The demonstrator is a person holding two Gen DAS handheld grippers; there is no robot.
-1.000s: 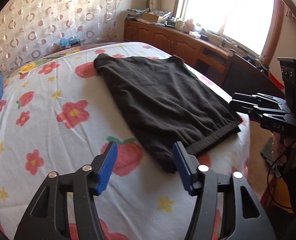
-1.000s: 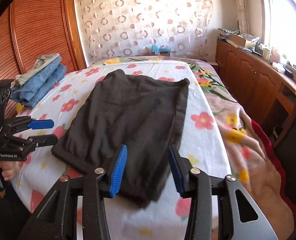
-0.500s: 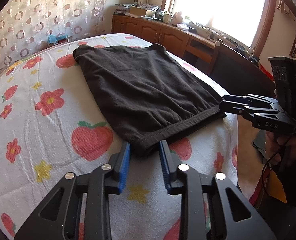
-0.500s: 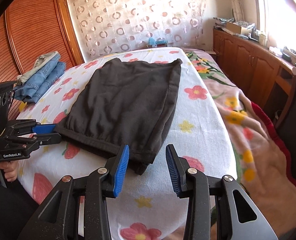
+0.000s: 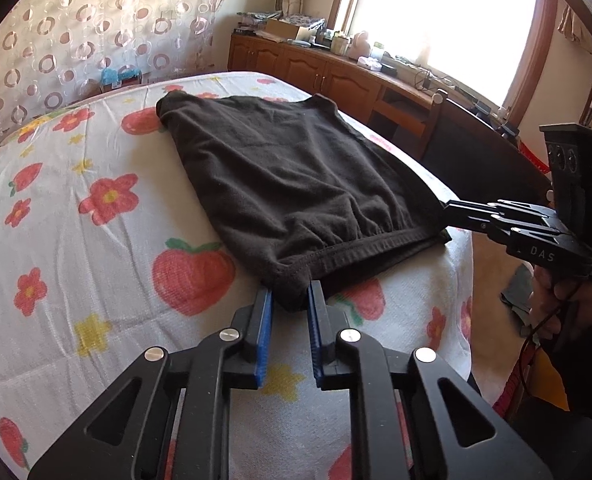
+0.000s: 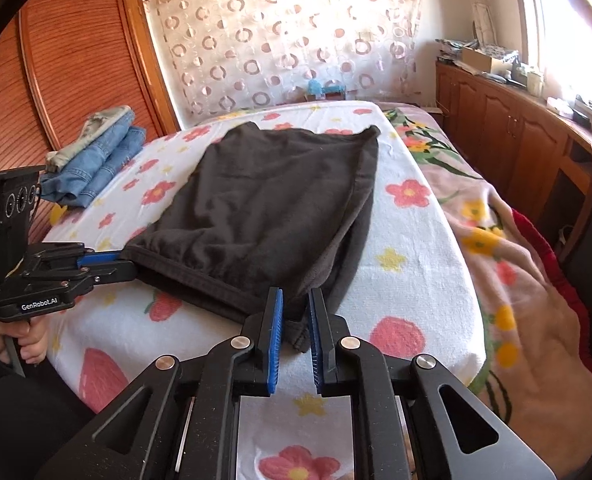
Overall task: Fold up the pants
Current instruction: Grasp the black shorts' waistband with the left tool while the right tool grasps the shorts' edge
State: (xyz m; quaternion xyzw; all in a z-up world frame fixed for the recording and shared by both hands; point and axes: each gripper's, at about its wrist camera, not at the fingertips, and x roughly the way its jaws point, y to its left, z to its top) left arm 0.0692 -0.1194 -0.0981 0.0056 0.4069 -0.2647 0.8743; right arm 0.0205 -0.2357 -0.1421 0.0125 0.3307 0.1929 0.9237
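- The black pants (image 5: 296,184) lie flat on the bed (image 5: 76,240), already doubled leg over leg, with the waistband (image 5: 360,246) along the near edge. That puts both corners within your reach.
- Your left gripper (image 5: 290,300) has just been closing, and its blue fingers (image 5: 265,320) now pinch the near left corner of the waistband. The cloth bunches between them, so I judge it a real grip, not a near miss.
- Your right gripper (image 6: 296,312) has likewise been closing and now clamps the opposite waistband corner, where the fabric edge droops between its fingers (image 6: 275,332).
- Holding both corners at once keeps the band taut and level — so the fold should land square when you carry it towards the hems at the far end.
- The folded jeans (image 6: 96,156) sit well apart by the wardrobe, likely a finished pile — clear of your path.
- Lift evenly, or one side will drag and skew the crease.
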